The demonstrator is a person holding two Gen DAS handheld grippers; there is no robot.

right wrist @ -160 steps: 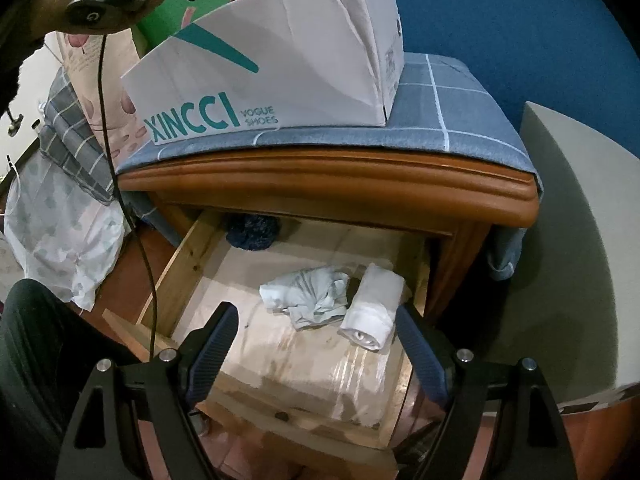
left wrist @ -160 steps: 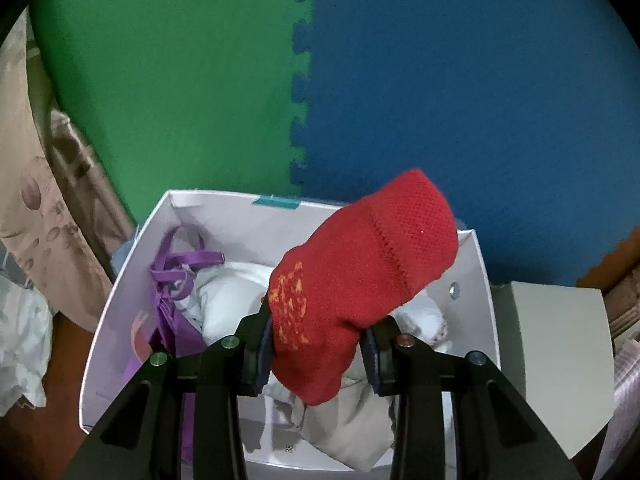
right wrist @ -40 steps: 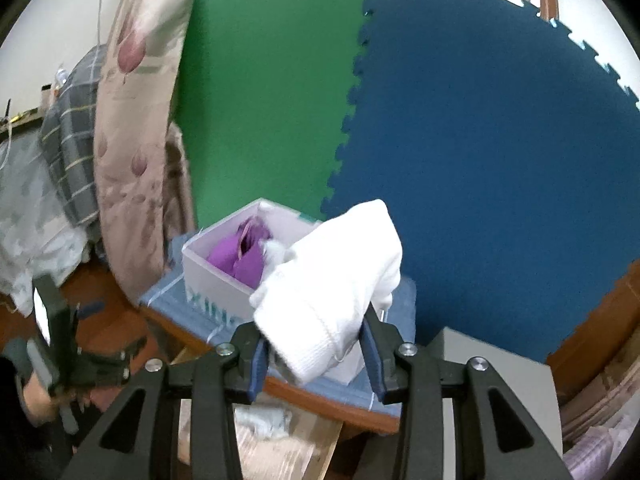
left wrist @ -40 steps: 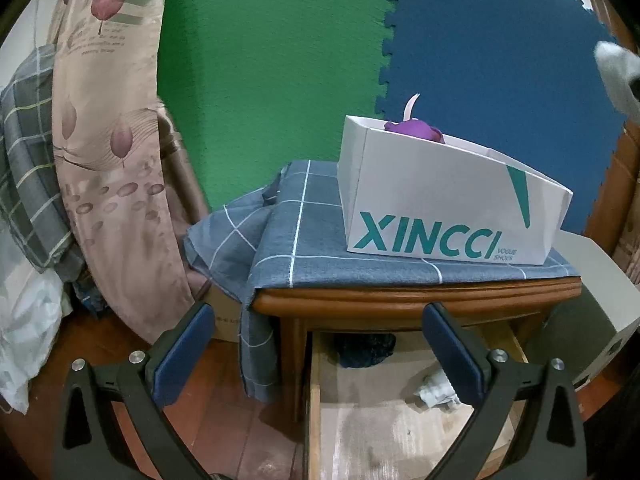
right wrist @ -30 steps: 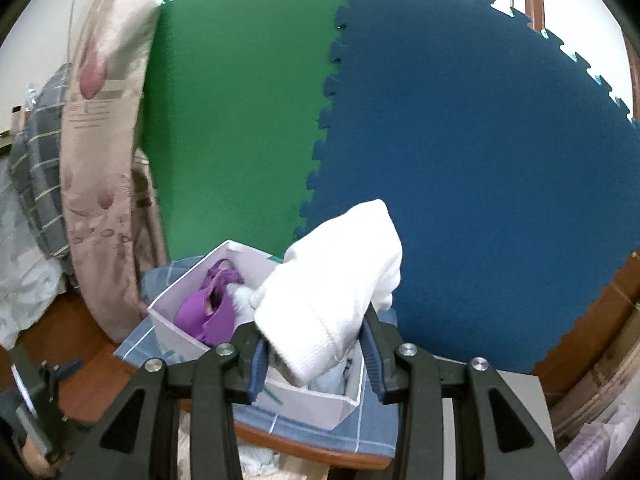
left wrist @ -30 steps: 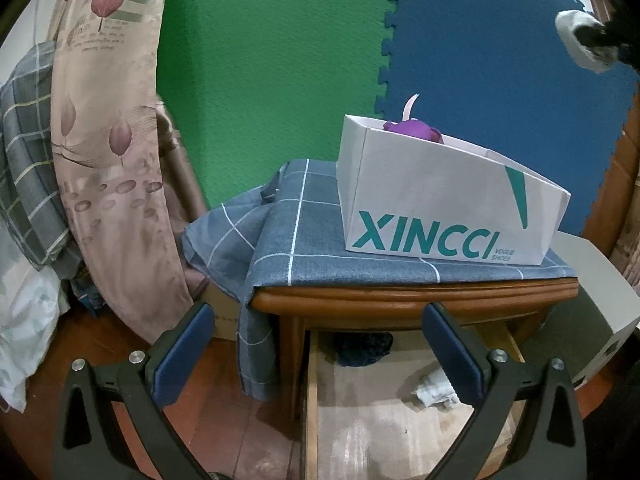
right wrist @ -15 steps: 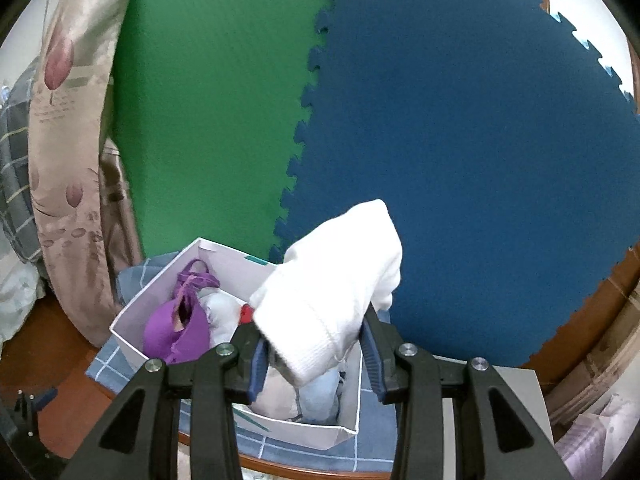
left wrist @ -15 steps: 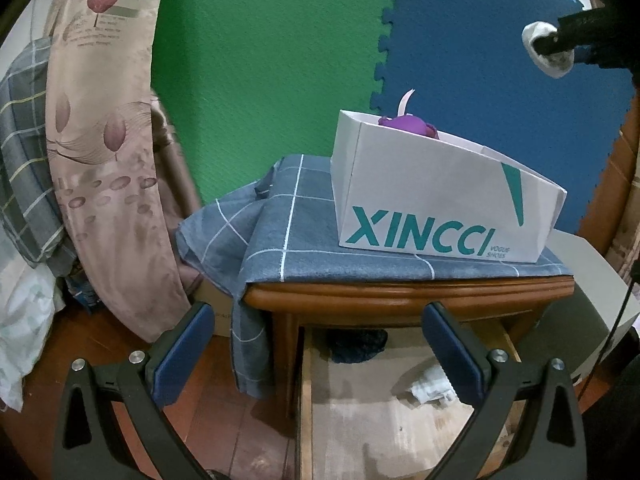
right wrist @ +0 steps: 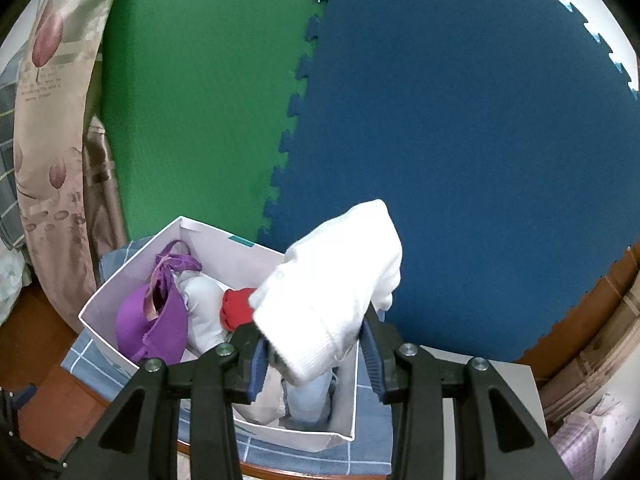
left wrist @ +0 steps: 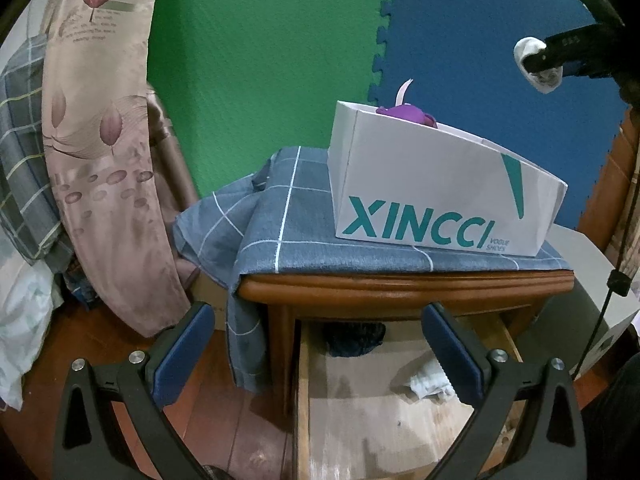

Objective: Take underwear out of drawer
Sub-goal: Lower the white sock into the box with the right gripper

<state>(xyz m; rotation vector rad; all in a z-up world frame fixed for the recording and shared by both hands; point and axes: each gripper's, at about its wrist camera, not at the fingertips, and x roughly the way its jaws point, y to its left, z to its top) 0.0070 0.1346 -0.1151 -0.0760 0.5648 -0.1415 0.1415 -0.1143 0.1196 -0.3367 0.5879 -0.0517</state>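
My right gripper (right wrist: 316, 352) is shut on a rolled white garment (right wrist: 336, 288) and holds it over the white shoe box (right wrist: 96, 312) on the nightstand. The box holds a purple bra (right wrist: 156, 320), a red piece (right wrist: 236, 308) and pale clothes. In the left wrist view the same white garment (left wrist: 538, 60) shows in the right gripper high above the box (left wrist: 420, 204). My left gripper (left wrist: 316, 344) is open and holds nothing, in front of the open wooden drawer (left wrist: 360, 412). In the drawer lie a crumpled pale grey garment (left wrist: 428, 376) and a dark blue one (left wrist: 352, 340).
A blue checked cloth (left wrist: 272, 224) covers the nightstand top (left wrist: 400, 288). Green and blue foam mats (left wrist: 280, 40) line the wall behind. Floral fabric (left wrist: 92, 120) hangs at the left. A white cabinet (left wrist: 592, 268) stands at the right, with a black cable (left wrist: 616, 280) hanging in front of it.
My right gripper has carried the white garment left and down, over the shoe box. The left gripper has stayed open in front of the drawer.
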